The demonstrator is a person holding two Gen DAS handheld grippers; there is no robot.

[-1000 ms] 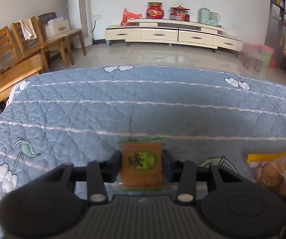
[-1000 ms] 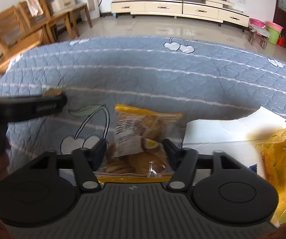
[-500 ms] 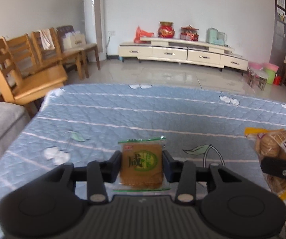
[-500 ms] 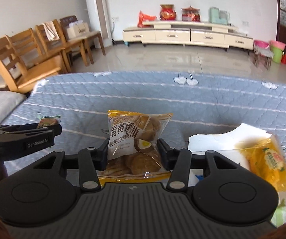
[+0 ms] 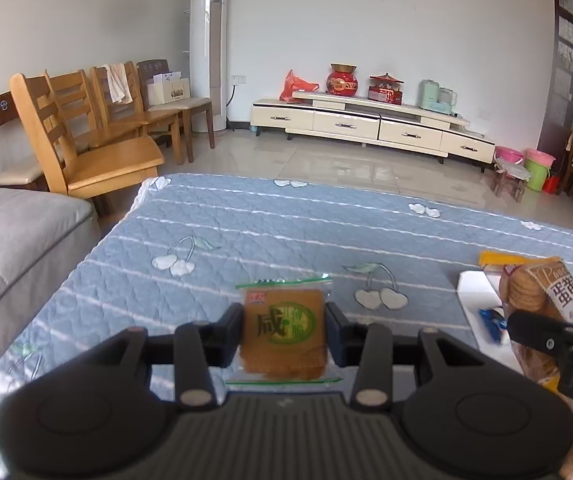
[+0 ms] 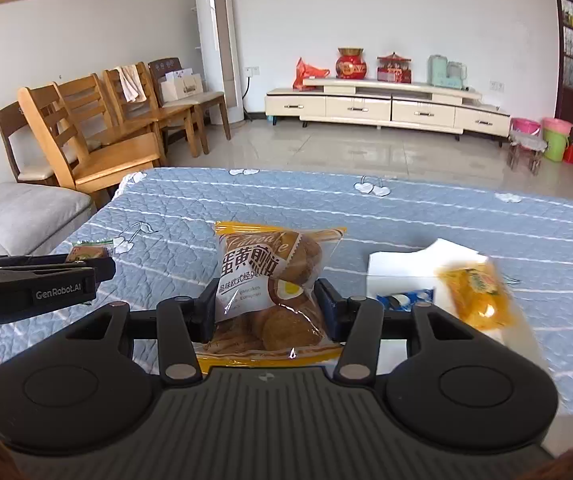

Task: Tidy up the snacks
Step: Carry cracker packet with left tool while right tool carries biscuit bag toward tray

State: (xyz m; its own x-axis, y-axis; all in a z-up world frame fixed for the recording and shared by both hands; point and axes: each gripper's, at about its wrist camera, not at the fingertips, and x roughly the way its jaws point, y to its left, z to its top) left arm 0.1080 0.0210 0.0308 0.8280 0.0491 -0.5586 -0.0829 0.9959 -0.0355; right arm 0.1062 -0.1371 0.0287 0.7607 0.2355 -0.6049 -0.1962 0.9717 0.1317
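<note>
My left gripper (image 5: 284,328) is shut on a small brown cracker packet (image 5: 282,334) with a green round label, held upright above the blue quilted cover (image 5: 286,232). My right gripper (image 6: 264,308) is shut on a yellow-edged bag of egg-yolk pancakes (image 6: 270,264), also lifted off the cover. That bag (image 5: 534,292) shows at the right edge of the left wrist view. The left gripper's fingers (image 6: 86,270) with the cracker packet (image 6: 86,250) show at the left of the right wrist view. The two grippers are side by side.
A white box (image 6: 398,272) on the cover at the right holds a yellow snack packet (image 6: 474,296) and a blue packet (image 6: 404,300). A grey sofa (image 5: 14,232) and wooden chairs (image 5: 98,160) stand left of the covered surface. A low cabinet (image 5: 366,124) lines the far wall.
Both grippers have risen and drawn back with their packets. The right jaws closed tighter on the pancake bag and lifted it off the cover. More of the room now shows.
</note>
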